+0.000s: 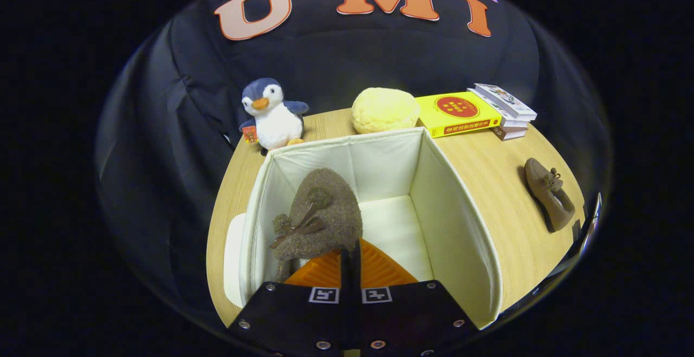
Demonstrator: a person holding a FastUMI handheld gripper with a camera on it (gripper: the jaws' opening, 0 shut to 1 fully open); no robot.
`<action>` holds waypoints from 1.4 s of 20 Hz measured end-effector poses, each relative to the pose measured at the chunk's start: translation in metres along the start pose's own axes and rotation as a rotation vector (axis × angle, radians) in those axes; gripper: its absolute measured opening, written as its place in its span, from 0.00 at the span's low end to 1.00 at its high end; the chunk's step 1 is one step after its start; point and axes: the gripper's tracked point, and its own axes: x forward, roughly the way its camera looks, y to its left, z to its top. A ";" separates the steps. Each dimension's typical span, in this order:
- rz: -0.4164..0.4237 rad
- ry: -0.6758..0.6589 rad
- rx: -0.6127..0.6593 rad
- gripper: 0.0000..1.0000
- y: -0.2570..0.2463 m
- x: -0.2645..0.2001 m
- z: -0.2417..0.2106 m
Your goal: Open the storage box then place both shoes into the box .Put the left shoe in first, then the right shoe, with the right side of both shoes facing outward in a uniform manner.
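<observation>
Brown shoe [320, 221] pinched in tool [350, 256], over box [461, 221].

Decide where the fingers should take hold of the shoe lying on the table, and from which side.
Grip the shoe on the table across its open collar, behind the bow, coming from above: it rests on its sole, opening upward. The gripper now hangs over the box, fingers closed on the other shoe.

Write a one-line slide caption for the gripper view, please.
Gripper shut on a brown shoe, held inside the open box; second shoe waits on the table.
</observation>
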 end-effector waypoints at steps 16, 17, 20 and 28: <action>0.051 -0.076 0.001 0.99 -0.026 -0.038 0.028; 0.059 -0.091 -0.003 0.99 -0.032 -0.045 0.035; 0.069 -0.147 -0.001 0.99 -0.058 -0.067 0.056; -0.013 -0.249 -0.001 0.99 -0.189 -0.089 0.090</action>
